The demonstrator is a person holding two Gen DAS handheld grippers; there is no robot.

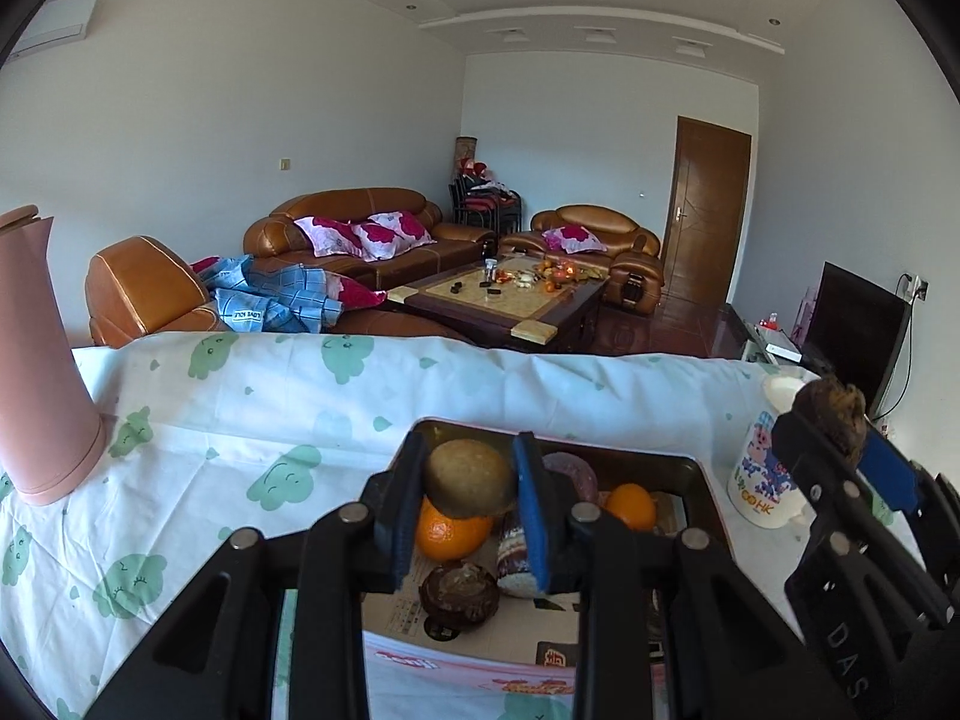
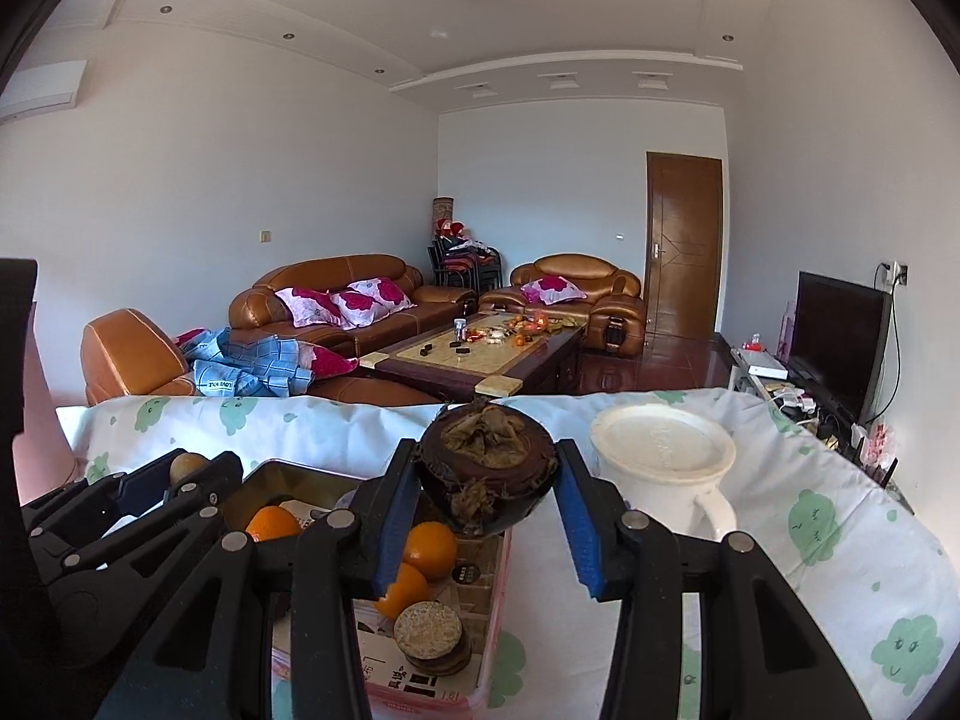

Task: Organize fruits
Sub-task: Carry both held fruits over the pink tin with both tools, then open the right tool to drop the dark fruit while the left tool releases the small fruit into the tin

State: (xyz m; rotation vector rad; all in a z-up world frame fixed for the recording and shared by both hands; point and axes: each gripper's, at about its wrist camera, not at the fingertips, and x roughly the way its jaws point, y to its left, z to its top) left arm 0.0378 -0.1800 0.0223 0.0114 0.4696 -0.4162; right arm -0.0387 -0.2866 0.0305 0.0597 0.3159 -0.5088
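Left gripper [image 1: 465, 501] fingers clamp a brown round fruit [image 1: 468, 477] above the tin box [image 1: 699, 474]; right gripper [image 2: 486, 516] fingers pinch a mangosteen [image 2: 487, 462] beside the box's right edge; lower each gently into bare spots, clear of the oranges [image 2: 429, 549]

Below the left gripper [image 1: 465, 495] fingers, the box [image 1: 699, 471] is crowded: oranges [image 1: 447, 531], a dark fruit [image 1: 459, 594] and other items occupy its floor. To the right of the right gripper [image 2: 489, 495] fingers, a white mug [image 2: 663, 468] stands just beside the box wall. Left of the left fingers, open tablecloth [image 1: 240, 420] runs to a pink jug [image 1: 36, 360]. Beyond both sets of fingertips, cloth lies bare to the table's far edge.
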